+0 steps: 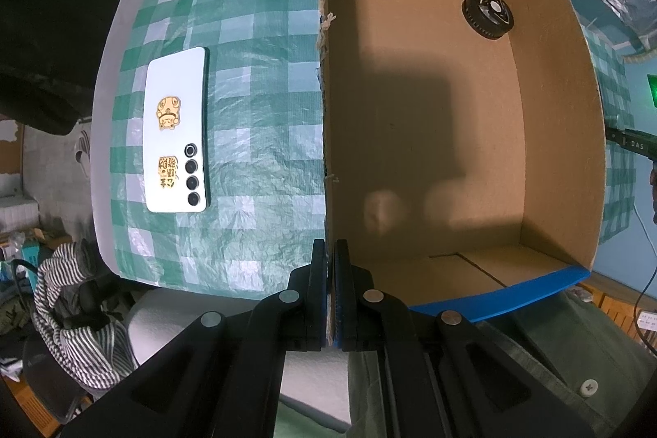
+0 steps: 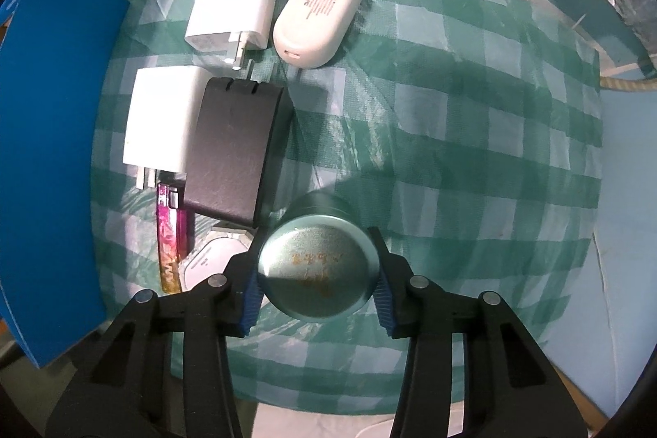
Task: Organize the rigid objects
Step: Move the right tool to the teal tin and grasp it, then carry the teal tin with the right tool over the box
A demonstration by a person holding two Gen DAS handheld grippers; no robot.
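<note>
Right claw (image 2: 318, 280) downward, astride green tin (image 2: 318, 269).

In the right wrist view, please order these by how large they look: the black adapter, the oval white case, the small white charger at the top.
Largest to smallest, as they appear:
1. black adapter
2. oval white case and small white charger: these look too alike to rank.

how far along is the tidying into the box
Early. Done: only the black wheel lies in the cardboard box. In hand: the right gripper straddles the teal tin; the left gripper clamps the box wall. Left: phone, chargers, white case, black adapter.
</note>
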